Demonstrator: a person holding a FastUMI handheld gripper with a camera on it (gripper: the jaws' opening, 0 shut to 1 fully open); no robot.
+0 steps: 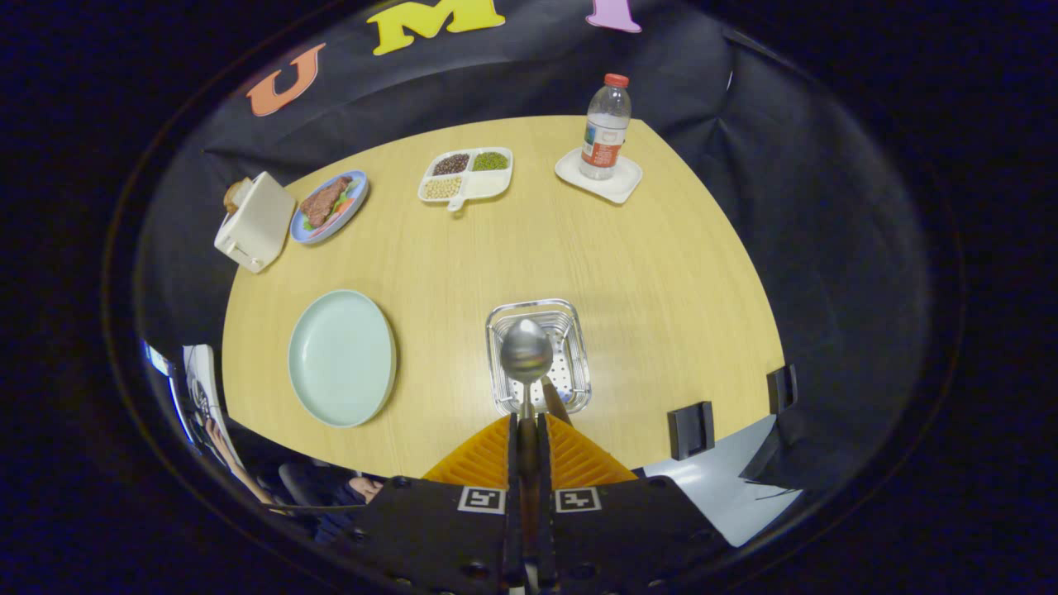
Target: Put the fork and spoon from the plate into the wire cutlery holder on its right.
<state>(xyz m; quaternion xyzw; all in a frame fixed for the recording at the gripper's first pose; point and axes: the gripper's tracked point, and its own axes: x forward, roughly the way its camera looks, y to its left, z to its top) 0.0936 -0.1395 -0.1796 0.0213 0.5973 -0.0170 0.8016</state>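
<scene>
A: What are the gripper's [527, 430] fingers doing?

B: They are pressed almost together, pinching the handle of the spoon [526, 355]. The spoon sticks straight out ahead of them, its bowl over the wire cutlery holder [574, 364].

A: And the holder itself?

B: It sits on the wooden table [645, 273] just ahead of the fingers, with a perforated floor showing inside. A dark slim handle leans at its near edge, just right of the spoon's stem; whether that is the fork cannot be told.

A: Where is the plate?

B: The pale green plate [341, 357] lies to the left of the holder, a little apart, with nothing on it.

A: What lies beyond?

B: Farther back, a divided tray of beans [465, 174], a blue plate of food [331, 207] beside a toaster [254, 221], and a water bottle [605, 127] standing on a white square coaster [599, 179]. A person's hand [365, 487] shows below the table's near edge.
</scene>
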